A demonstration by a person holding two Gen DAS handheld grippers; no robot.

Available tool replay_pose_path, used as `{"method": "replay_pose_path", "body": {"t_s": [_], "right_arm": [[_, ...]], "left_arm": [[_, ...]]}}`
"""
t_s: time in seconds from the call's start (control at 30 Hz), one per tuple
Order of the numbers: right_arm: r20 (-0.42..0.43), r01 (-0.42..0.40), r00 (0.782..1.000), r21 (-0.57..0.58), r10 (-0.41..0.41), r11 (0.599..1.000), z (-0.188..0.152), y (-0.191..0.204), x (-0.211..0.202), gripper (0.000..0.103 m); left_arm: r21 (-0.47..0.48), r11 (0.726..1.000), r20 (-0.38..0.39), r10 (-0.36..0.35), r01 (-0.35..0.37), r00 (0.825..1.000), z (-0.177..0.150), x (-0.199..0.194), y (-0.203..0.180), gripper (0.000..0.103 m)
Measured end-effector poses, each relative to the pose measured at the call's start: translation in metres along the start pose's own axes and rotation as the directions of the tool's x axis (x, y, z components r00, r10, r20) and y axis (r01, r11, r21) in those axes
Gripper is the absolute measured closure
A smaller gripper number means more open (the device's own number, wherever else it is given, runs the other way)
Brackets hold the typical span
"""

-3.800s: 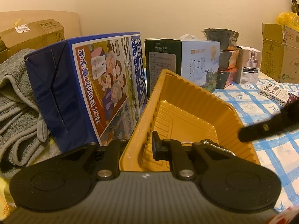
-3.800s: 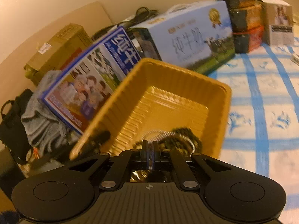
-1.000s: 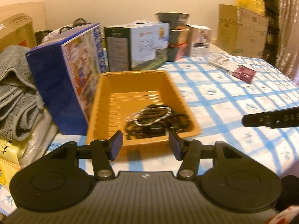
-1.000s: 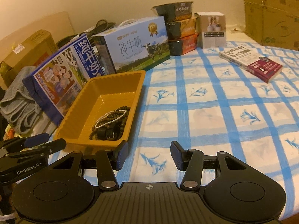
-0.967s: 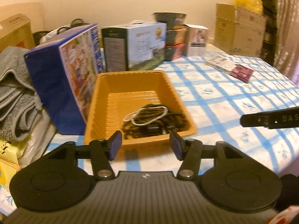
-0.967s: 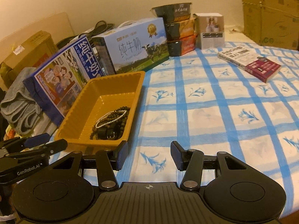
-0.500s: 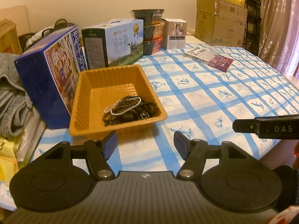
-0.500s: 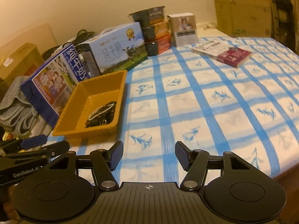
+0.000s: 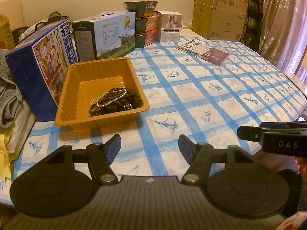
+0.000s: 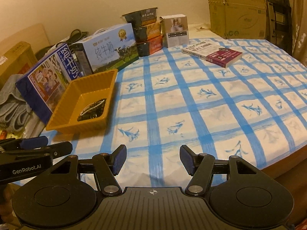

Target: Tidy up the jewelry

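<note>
A tangle of dark beaded strands and one silvery bead chain (image 9: 113, 101) lies heaped in the near right corner of a ribbed, orange-yellow plastic tray (image 9: 76, 88). The tray sits on a table covered with a white cloth checked in blue (image 9: 191, 95), its far end close to a pale blue milk carton box with a cow picture (image 9: 107, 36) and its left side just beside a dark blue printed box (image 9: 38, 67). Both grippers hang above the table's near edge, well apart from the tray. The left gripper (image 9: 149, 147) has its blue-padded jaws spread wide with nothing between them; the right gripper (image 10: 153, 160) likewise stands released and empty, over bare cloth. Farther back, stacked dark food bowls (image 9: 144, 19) and a small white box (image 9: 170, 26) line the wall, a thick paperback book (image 10: 213, 54) lies flat on the cloth, and a brown cardboard carton (image 10: 238, 11) stands at the far corner.
</note>
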State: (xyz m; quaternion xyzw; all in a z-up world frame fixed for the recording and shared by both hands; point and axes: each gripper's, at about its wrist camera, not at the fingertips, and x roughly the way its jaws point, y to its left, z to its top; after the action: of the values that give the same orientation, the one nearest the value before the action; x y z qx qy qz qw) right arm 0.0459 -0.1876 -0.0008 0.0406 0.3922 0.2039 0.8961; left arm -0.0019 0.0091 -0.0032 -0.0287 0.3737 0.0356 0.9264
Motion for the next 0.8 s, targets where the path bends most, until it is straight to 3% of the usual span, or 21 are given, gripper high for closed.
{"method": "replay_pose_path", "body": {"t_s": [0.8], "right_arm": [[-0.046,-0.020,0.999,-0.037,0.019,0.999,-0.011,0.004,0.011,0.041]], "left_arm": [[0.016,1.000,-0.013,0.018,-0.018,1.000,-0.009,0.000,-0.008,0.039]]}}
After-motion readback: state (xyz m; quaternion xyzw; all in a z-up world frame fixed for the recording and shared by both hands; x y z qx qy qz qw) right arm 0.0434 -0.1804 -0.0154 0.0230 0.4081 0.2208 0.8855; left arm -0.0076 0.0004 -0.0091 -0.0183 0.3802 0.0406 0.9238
